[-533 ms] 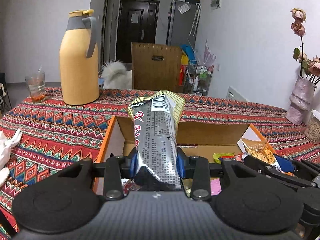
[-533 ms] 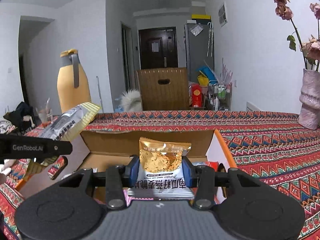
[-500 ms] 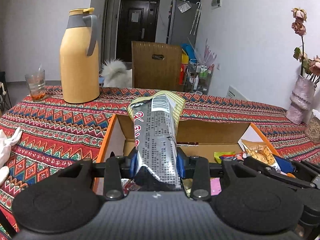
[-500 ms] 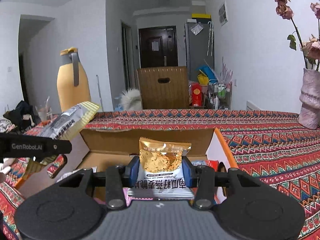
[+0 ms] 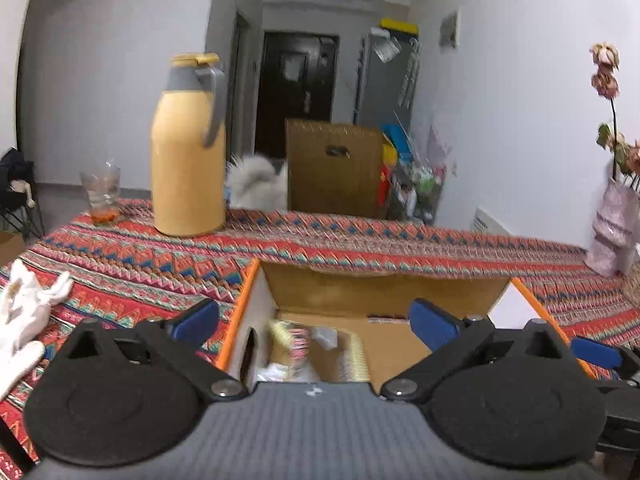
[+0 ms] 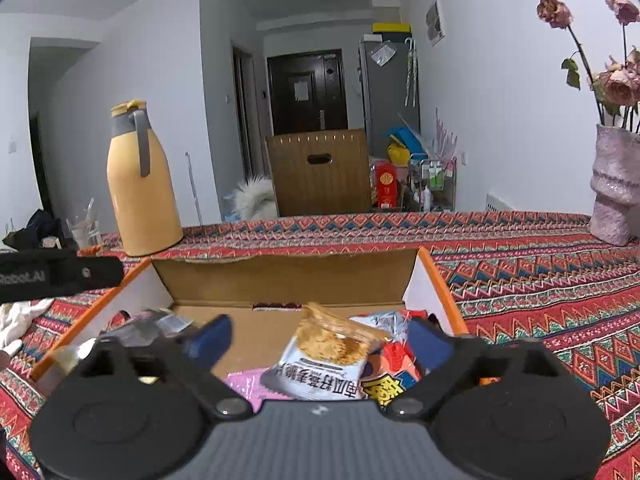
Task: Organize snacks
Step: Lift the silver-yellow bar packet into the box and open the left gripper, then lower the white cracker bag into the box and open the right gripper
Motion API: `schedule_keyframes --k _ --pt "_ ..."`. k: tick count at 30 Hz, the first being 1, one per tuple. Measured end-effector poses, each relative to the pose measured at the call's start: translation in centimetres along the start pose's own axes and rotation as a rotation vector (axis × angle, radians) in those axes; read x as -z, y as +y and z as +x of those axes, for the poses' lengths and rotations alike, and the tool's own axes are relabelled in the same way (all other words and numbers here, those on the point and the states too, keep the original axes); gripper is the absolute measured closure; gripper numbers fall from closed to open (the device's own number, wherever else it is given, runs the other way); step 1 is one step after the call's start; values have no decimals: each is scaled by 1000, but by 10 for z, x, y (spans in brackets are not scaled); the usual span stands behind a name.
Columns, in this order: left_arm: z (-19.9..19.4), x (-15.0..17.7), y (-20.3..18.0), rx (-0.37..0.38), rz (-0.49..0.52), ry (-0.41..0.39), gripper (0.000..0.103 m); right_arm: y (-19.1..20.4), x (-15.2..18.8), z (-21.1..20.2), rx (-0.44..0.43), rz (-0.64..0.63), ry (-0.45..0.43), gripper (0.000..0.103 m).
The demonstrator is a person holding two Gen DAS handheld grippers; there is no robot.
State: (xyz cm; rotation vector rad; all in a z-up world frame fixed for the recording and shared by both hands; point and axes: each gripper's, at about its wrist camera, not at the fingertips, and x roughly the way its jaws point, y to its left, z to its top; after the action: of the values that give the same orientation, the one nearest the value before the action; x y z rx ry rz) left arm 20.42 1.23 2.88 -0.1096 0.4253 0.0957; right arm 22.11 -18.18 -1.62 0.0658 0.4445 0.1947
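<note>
Fingers of the left gripper [image 5: 314, 322] stand spread wide, having just been opening, with nothing gripped between the blue pads [image 5: 198, 319]; the yellow-edged snack packet [image 5: 352, 356] lies blurred below them inside the cardboard box [image 5: 384, 292]. Left of the box, a drinking glass [image 5: 102, 192] with orange residue at its bottom and a tall yellow thermos jug [image 5: 188, 152] stand on the patterned tablecloth [image 5: 360, 240]. Fingers of the right gripper [image 6: 318, 338] are likewise spread wide, having just been opening, and the pads do not press on anything. Between them, a pale pumpkin-seed crisp packet [image 6: 324, 358] rests tilted in the box [image 6: 288, 276], on top of a red-and-blue snack bag [image 6: 394, 368] and beside a pink packet [image 6: 246, 386]. At the far right, a pink vase [image 6: 614, 188] holding dried roses [image 6: 618, 84] stands on the tablecloth, well apart from the box.
</note>
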Motion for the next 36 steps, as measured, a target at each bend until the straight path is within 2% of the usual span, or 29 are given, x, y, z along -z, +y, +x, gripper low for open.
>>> schedule_keyframes --k 11,21,30,36 --pt "-8 -1 -1 14 -3 -15 0 4 -3 -11 -12 0 -42 0" --pt "-19 -8 -3 13 -11 -29 0 1 -10 -26 21 0 -86 0" --pt "-49 -11 -8 15 16 -42 0 -1 -16 -64 22 -21 -141 0" --pt "-74 0 -3 23 28 -25 0 -5 -2 -88 43 -50 -116 0"
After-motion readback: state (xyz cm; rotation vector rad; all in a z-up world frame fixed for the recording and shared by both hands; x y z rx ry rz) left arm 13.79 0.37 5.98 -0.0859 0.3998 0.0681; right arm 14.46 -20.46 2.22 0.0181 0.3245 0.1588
